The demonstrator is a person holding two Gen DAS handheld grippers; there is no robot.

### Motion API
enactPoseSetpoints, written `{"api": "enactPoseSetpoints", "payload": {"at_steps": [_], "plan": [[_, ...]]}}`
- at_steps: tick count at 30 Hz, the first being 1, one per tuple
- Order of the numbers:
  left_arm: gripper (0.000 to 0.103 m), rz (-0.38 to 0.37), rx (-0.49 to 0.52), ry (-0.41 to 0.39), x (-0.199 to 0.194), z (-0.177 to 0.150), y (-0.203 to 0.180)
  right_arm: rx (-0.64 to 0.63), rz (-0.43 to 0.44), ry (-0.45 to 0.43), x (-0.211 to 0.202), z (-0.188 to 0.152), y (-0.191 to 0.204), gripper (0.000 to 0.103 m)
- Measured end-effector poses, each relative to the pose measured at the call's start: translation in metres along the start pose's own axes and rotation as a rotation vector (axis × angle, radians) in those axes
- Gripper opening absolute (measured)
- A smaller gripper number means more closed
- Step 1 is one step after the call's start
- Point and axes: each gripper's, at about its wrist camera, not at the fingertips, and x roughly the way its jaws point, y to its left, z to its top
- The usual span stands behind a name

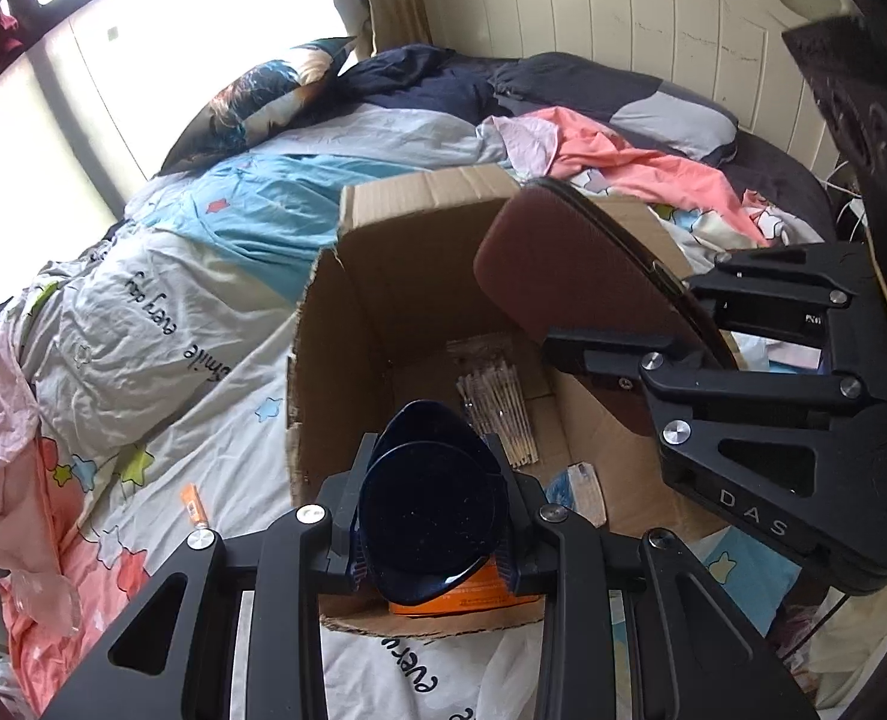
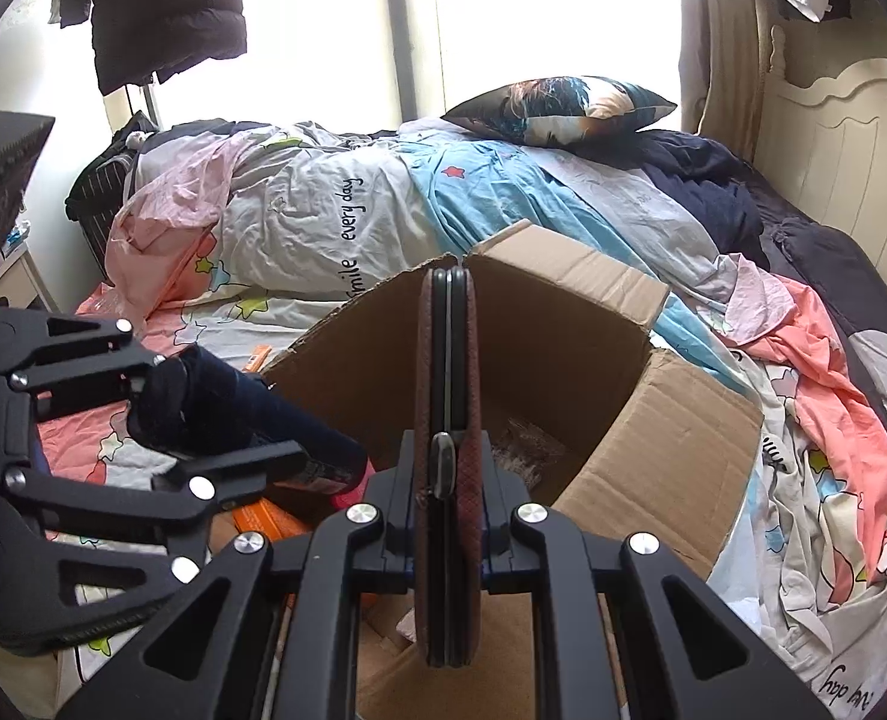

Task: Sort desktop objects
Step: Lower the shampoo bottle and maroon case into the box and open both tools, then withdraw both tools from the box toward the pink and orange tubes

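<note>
Box (image 1: 383,300) rim under both held items

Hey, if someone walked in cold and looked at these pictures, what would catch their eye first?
Probably the open cardboard box on the rumpled bed, with both grippers over it. The left gripper is clamped on a dark blue case above the box's near edge, and the right gripper holds a flat brown case edge-up over the opening. Behind them, the quilt printed "smile every day" stands out.
</note>
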Motion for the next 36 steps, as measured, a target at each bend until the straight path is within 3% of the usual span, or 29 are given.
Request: {"api": "enactPoseSetpoints", "payload": {"at_steps": [6, 19, 20, 21, 23, 29, 34, 36], "plan": [[0.032, -0.035, -0.016, 0.009, 0.017, 0.0, 0.0, -0.003, -0.029, 0.006, 0.006, -0.001, 0.0, 0.014], [0.036, -0.033, -0.032, 0.015, 0.036, -0.004, 0.003, -0.017, -0.011, 0.011, 0.016, 0.0, 0.004, 0.014], [0.05, -0.021, -0.035, 0.002, 0.035, -0.004, 0.004, -0.016, -0.011, 0.011, 0.017, 0.001, 0.004, 0.014], [0.076, 0.003, -0.04, -0.019, 0.033, -0.005, 0.004, -0.016, -0.01, 0.012, 0.018, 0.001, 0.004, 0.014], [0.103, 0.057, -0.042, -0.065, 0.028, -0.007, 0.005, -0.014, -0.008, 0.015, 0.02, 0.002, 0.004, 0.014], [0.103, 0.116, -0.003, -0.059, 0.028, -0.018, 0.002, -0.013, -0.018, 0.016, 0.022, 0.001, 0.007, 0.014], [0.103, 0.122, 0.006, -0.05, 0.026, -0.034, -0.003, 0.001, -0.024, -0.003, 0.016, 0.0, 0.009, 0.014], [0.103, 0.105, -0.014, -0.057, 0.021, -0.039, 0.001, 0.01, -0.029, 0.001, 0.014, -0.001, 0.011, 0.022]]}}
